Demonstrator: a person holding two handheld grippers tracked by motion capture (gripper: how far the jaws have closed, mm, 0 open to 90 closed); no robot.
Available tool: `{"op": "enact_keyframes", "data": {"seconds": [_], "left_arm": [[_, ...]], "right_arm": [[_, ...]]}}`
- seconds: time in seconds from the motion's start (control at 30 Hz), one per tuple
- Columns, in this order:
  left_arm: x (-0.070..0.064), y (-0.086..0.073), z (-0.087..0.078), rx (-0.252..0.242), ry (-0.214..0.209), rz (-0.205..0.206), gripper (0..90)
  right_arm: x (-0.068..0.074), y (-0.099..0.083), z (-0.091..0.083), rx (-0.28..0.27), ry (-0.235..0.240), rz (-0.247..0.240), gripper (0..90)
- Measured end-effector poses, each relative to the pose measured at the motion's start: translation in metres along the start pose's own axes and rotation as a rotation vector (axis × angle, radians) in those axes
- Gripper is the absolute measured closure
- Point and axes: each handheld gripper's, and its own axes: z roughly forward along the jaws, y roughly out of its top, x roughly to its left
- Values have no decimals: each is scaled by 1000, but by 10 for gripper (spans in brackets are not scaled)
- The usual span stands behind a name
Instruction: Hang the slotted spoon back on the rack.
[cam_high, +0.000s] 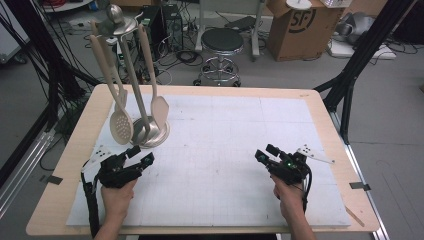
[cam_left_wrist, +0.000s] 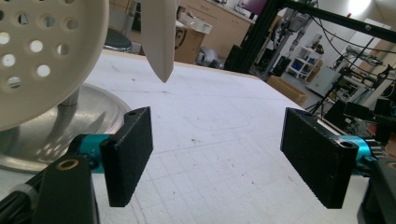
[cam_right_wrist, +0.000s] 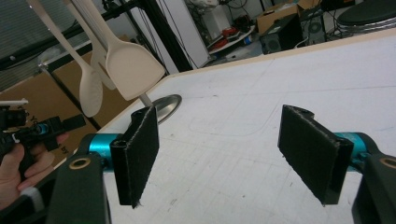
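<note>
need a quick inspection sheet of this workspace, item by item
surface: wooden table under a white gridded mat; the mat shows scuffs.
job's things: metal utensil stand on the mat's far left, with a perforated skimmer and a beige spatula hanging from it.
clutter: nothing seen on the mat.
grippers: left hand-held gripper open, near the stand's base; right hand-held gripper open, over bare mat; neither holds anything.
cables: a black cable trails from the left one over the near edge.
surroundings: black stool, cardboard box, black frame struts and loose wires on the floor.
</note>
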Motion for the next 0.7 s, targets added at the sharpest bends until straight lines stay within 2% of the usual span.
{"op": "enact_keyframes", "data": {"seconds": [0.2,0.4,0.5,0.7], "left_arm": [[0,0,0,-2,-1,1,256],[-1,0,1,5,-2,-1,254],[-1,-1,2,14,-1,1,254],[-3,-2,4,33,8,19,253]], "right_arm": [[1,0,1,8,-4,-2,277],[3,-1,3,23,-36,-50,269],[4,-1,2,30,-44,-48,268],[7,-1,3,44,-63,-91,261]]}}
